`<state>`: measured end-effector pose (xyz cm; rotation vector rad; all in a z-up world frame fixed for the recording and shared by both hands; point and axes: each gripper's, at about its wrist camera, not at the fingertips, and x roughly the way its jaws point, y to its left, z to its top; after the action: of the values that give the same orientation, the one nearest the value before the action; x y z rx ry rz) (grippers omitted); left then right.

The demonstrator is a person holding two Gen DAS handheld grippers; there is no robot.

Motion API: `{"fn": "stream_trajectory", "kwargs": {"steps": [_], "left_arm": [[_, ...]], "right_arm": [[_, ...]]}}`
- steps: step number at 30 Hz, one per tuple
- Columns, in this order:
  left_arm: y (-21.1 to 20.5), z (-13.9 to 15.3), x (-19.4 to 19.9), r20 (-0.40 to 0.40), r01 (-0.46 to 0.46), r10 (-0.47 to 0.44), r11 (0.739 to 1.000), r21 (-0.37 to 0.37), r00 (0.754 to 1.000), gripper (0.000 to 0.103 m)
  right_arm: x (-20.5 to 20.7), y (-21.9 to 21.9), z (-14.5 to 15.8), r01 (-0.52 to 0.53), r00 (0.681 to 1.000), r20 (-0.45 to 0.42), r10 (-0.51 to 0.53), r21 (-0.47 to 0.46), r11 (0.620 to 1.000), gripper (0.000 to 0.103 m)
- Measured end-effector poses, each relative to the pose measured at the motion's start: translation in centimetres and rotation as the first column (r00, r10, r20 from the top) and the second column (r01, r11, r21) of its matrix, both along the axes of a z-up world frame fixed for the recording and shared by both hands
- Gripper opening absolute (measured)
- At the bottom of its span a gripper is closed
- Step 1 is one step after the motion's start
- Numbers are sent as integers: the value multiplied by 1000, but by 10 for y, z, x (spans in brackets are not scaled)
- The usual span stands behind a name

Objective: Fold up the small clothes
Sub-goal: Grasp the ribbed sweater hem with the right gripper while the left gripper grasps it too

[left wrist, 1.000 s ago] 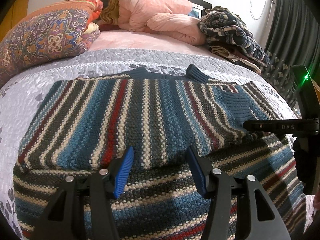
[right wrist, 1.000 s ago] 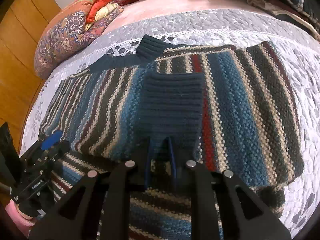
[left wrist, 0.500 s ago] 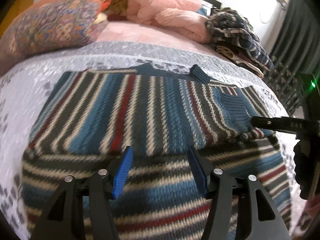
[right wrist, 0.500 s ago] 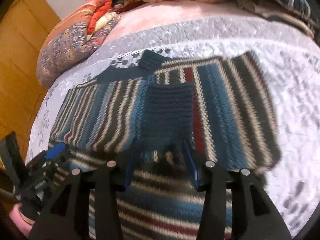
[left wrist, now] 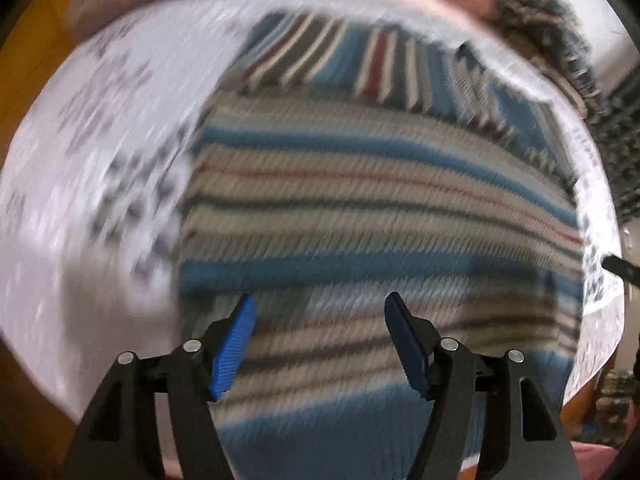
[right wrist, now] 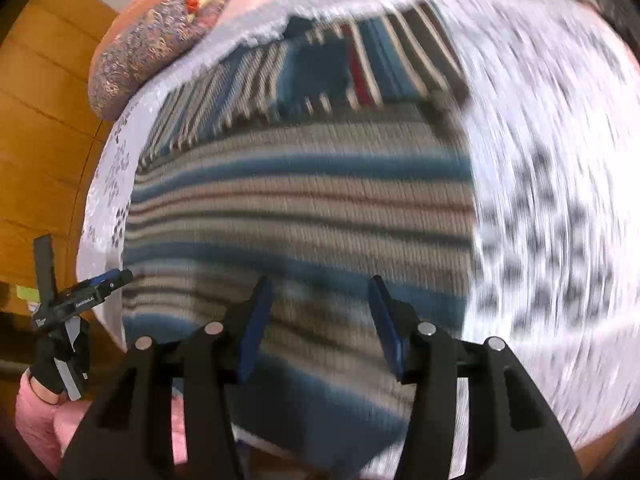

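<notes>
A striped knit sweater (left wrist: 360,208) in blue, grey, cream and red lies flat on the pale bedspread (left wrist: 80,184), its sleeves folded across the far part (right wrist: 320,72). Both views are motion-blurred. My left gripper (left wrist: 320,312) hangs open above the sweater's near half, nothing between its blue pads. My right gripper (right wrist: 320,292) is open too, over the same near half, holding nothing. In the right wrist view the left gripper (right wrist: 80,300) shows at the bed's left edge, held by a hand in a pink sleeve (right wrist: 36,412).
A patterned pillow (right wrist: 152,52) lies at the head of the bed on the left. Dark striped clothes (left wrist: 560,36) are heaped at the far right. A wooden wall or floor (right wrist: 40,120) runs along the bed's left side. The bedspread edge falls away close below both grippers.
Both grippers have pulled back toward the near edge of the bed and tipped downward. The right gripper, shut on the folded sleeve a second ago, has opened and let it go.
</notes>
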<state>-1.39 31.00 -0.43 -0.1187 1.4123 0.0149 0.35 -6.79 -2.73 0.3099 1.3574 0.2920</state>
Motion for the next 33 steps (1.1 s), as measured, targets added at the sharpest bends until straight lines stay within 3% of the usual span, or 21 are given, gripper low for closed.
{"fn": "stream_trajectory", "kwargs": {"steps": [7,12,17,25,33], "left_arm": [[9,-10,-44,-123,-108,121,988,109,985,70],[18,-19,-68,-160,-185,200,978,100,967,71],[30,-11,-68,-93,-212,227,966,145,970,71],[57,-32,-77,-188,-311,304,950,-5,934,71],[25,-50,-87,-271,-241,193,958,-157,943,66]], "right_arm": [[-63,-20,-23,39,991,-125,-44,-39,998,53],[-84,-31,-39,97,972,-214,-95,-3,995,55],[-95,-18,-52,79,966,-246,-74,12,997,55],[-99,-15,-71,88,954,-287,-85,-1,996,56],[-106,0,-73,58,959,-278,-56,0,998,51]]}}
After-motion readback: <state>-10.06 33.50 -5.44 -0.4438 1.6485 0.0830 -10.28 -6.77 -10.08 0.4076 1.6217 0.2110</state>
